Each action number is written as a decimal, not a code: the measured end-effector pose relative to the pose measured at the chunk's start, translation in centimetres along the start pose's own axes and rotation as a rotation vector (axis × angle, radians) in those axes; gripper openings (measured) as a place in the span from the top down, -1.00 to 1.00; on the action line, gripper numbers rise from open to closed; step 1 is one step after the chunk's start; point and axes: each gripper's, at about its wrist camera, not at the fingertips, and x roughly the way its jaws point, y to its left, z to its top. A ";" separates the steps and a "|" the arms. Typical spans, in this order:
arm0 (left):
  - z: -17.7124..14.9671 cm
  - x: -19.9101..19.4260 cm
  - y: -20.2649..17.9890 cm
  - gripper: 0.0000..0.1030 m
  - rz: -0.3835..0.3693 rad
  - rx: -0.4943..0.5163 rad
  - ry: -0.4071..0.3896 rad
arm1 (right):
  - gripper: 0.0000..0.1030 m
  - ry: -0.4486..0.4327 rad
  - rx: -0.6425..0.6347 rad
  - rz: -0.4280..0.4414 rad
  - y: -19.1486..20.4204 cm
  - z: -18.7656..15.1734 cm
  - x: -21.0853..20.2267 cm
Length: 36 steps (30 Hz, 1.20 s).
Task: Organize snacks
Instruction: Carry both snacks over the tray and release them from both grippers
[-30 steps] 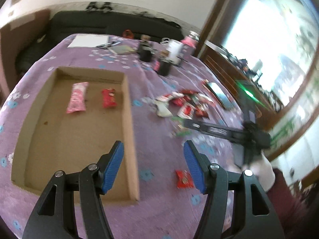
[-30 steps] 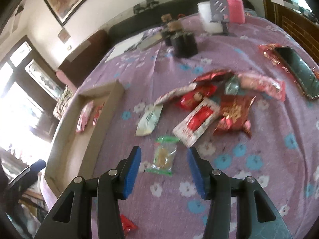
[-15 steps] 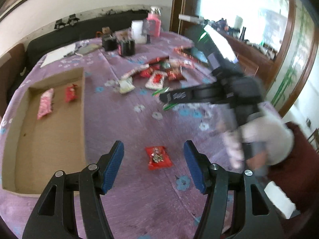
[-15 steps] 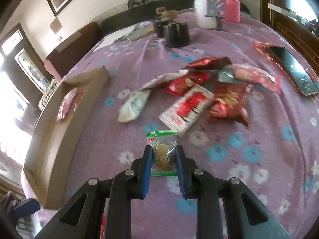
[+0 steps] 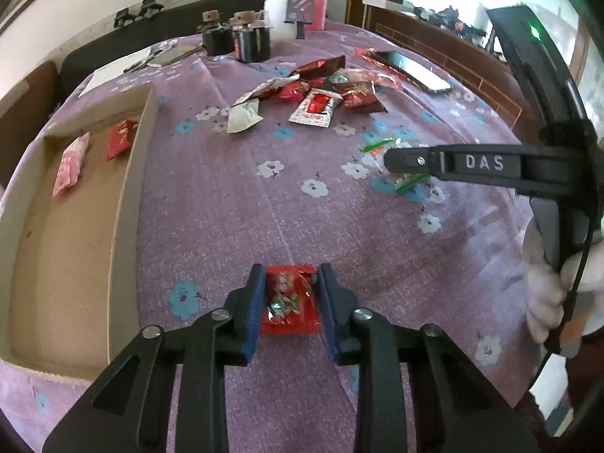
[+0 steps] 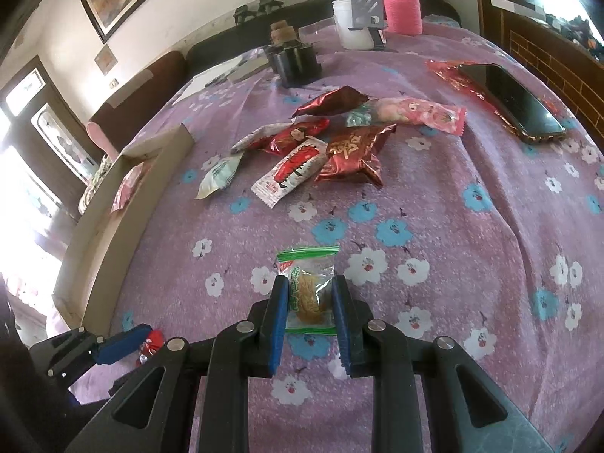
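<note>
Pinching one red packet, left gripper; right gripper pinches one green-edged packet; two snacks in box.

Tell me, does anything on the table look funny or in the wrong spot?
Yes. A phone lies on top of a flattened red wrapper at the table's far right, away from the snack pile. Nothing looks spilled or torn.

The worktop is covered by a purple cloth with a flower print. A shallow cardboard tray is laid at its left side. A loose pile of snack packets is spread near the middle. A phone rests on a red wrapper at the right. Dark jars, a white cup, a pink bottle and papers are set along the far edge.
</note>
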 end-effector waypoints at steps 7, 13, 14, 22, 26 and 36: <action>1.0 -4.5 4.0 0.55 -0.121 -0.141 -0.077 | 0.54 -0.062 -0.020 0.043 1.0 0.0 -2.7; 3.3 -10.8 11.4 0.55 -0.159 -0.260 -0.175 | 0.54 -0.141 -0.094 0.106 5.1 2.2 -6.8; 3.9 -11.7 12.8 0.54 -0.140 -0.274 -0.184 | 0.54 -0.159 -0.110 0.125 6.2 3.0 -7.7; 9.3 -13.9 21.8 0.54 0.075 -0.312 -0.215 | 0.55 -0.270 -0.234 0.260 16.2 10.3 -12.1; 10.8 -10.8 25.3 0.54 0.107 -0.361 -0.202 | 0.55 -0.239 -0.244 0.333 21.1 13.8 -9.9; 9.5 2.1 29.7 0.54 0.009 -0.509 -0.017 | 0.55 0.069 -0.221 0.223 25.0 13.4 9.3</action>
